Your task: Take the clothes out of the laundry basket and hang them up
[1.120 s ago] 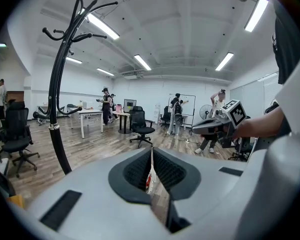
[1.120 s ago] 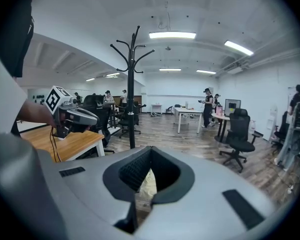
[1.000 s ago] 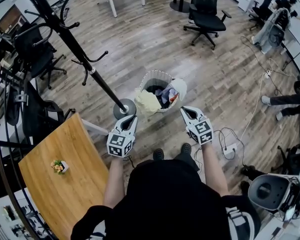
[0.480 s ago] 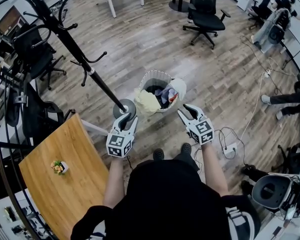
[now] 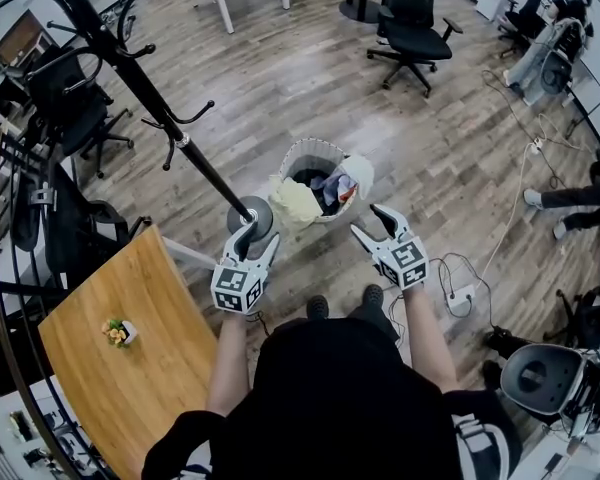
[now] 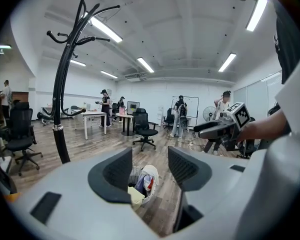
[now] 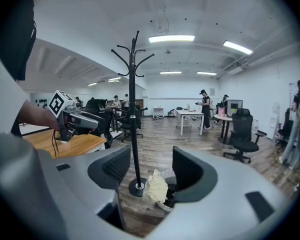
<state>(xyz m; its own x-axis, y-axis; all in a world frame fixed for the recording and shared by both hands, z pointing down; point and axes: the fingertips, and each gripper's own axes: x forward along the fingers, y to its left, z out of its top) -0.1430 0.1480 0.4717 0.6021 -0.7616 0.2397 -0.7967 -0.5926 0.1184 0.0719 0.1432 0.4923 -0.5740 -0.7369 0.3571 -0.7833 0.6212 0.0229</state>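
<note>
The laundry basket (image 5: 302, 152) sits on the floor dead ahead at 12 o'clock, well stuffed. A yellow garment (image 5: 294, 204) flops over the rim at its 7 o'clock, and a white-and-blue bundle (image 5: 340, 186) is piled at its 3 o'clock. My worry is that the clothes look tangled, so a grab at one piece could drag up two or three. The basket also looks light enough to tip or slide if the yellow piece snags on the rim. The coat rack base (image 5: 250, 215) is parked just beside the basket at its 8 o'clock, with the pole (image 5: 170, 118) leaning off toward 10. A careless swing on that side could knock it, and loading one hook could probably make it wobble. There's also a power strip with cables (image 5: 460, 298) on the floor at about 4 o'clock, which looks like a trip hazard. Both forearms are stretched forward and tilted a bit down. The left gripper (image 5: 257, 238) aims at roughly 12 to 1, and the right gripper (image 5: 369, 221) angles in toward 11, so they converge on the basket. Both are near it but not touching. Both sets of jaws have just been opening and now stand wide apart with nothing between them, only the basket far off through the gap.
</note>
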